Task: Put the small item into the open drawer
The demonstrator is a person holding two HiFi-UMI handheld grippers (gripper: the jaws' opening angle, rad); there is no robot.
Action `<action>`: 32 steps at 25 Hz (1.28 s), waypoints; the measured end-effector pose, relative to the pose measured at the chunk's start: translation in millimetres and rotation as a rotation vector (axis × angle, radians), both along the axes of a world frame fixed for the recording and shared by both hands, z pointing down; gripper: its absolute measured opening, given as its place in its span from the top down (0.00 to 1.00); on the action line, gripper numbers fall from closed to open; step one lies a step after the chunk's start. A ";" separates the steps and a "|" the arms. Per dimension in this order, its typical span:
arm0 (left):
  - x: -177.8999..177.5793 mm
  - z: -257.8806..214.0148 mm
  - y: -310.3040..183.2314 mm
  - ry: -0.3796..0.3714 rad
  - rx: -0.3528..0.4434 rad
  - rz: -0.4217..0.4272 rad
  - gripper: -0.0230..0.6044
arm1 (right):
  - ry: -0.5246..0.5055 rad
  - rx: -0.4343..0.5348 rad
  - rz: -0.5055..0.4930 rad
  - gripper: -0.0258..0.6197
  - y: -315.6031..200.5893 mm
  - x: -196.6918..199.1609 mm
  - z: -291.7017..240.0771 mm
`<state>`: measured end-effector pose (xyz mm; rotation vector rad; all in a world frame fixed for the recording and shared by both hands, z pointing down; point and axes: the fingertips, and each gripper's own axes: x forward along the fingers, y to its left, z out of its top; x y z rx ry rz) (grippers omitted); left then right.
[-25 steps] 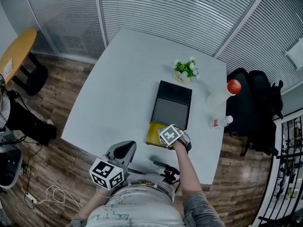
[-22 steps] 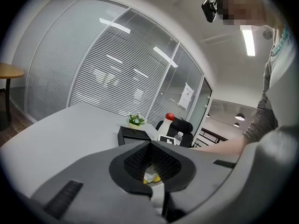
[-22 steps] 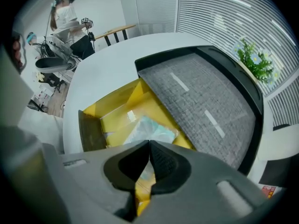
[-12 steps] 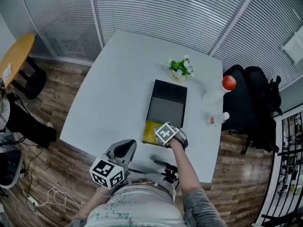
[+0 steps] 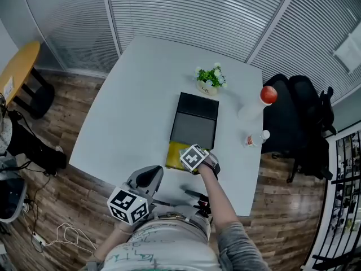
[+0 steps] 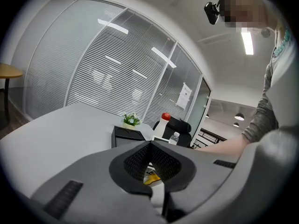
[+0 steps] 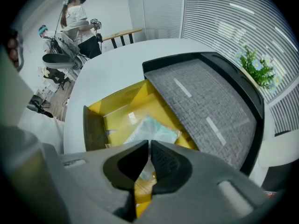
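A black drawer unit (image 5: 194, 123) with a grey felt top (image 7: 205, 97) lies on the white table. Its yellow drawer (image 5: 174, 154) is pulled out toward me. In the drawer (image 7: 117, 108) lies a small clear packet (image 7: 152, 127) with pale green contents. My right gripper (image 5: 192, 160) points steeply down into the drawer. Its jaws (image 7: 149, 143) have just been opening and now stand a narrow slit apart, with the packet's near edge in the slit and no longer pinched. My left gripper (image 5: 148, 176) hangs at the table's near edge, well away from the drawer, its jaws (image 6: 150, 143) shut on nothing.
A small potted plant (image 5: 209, 78) stands behind the drawer unit. A white bottle with a red cap (image 5: 255, 106) and a lying water bottle (image 5: 255, 138) are at the right edge. A black chair (image 5: 293, 117) stands beyond it. People stand in the background (image 7: 74, 17).
The head view has drifted, so the table sits a little further left. My right gripper stays over the yellow drawer. The left gripper has barely shifted near the table's front edge.
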<state>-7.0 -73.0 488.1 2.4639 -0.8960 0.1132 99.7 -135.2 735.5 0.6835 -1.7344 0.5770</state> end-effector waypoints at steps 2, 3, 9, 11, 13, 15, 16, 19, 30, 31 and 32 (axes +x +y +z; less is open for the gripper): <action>1.8 -0.1 1.1 -0.001 0.002 -0.005 0.97 | -0.006 0.005 -0.009 0.93 1.0 -0.3 0.9; 3.0 0.1 1.1 -0.001 0.003 -0.008 0.97 | -0.012 0.005 -0.009 0.92 1.1 0.0 1.1; 5.3 1.2 1.3 0.000 0.003 -0.017 0.97 | -0.016 0.020 -0.014 0.91 1.3 -0.5 2.2; 5.2 1.1 0.9 0.002 0.004 -0.017 0.97 | -0.017 0.018 -0.022 0.90 3.3 -1.9 2.5; 5.6 0.2 -0.8 0.005 0.008 -0.016 0.97 | -0.032 0.011 -0.016 0.86 4.2 -3.0 1.4; 5.2 -0.9 -1.4 0.006 0.011 -0.015 0.97 | -0.047 0.017 -0.010 0.85 4.8 -3.9 -0.3; 4.8 -1.0 -1.3 0.007 0.011 -0.015 0.97 | -0.045 0.022 -0.006 0.85 5.9 -3.1 -0.4; 6.0 -0.7 -0.6 0.012 0.011 -0.006 0.97 | -0.023 0.026 0.018 0.85 11.2 3.7 0.4; 12.4 -0.9 0.2 0.019 0.003 0.038 0.97 | -0.088 0.063 0.005 0.83 5.7 -4.2 -2.6; 12.5 -1.2 -0.3 0.018 0.005 0.040 0.97 | -0.088 0.062 0.004 0.82 5.3 -3.6 -1.2; 12.9 -1.4 -0.7 0.018 0.007 0.043 0.97 | -0.087 0.061 0.005 0.81 5.3 -2.8 0.0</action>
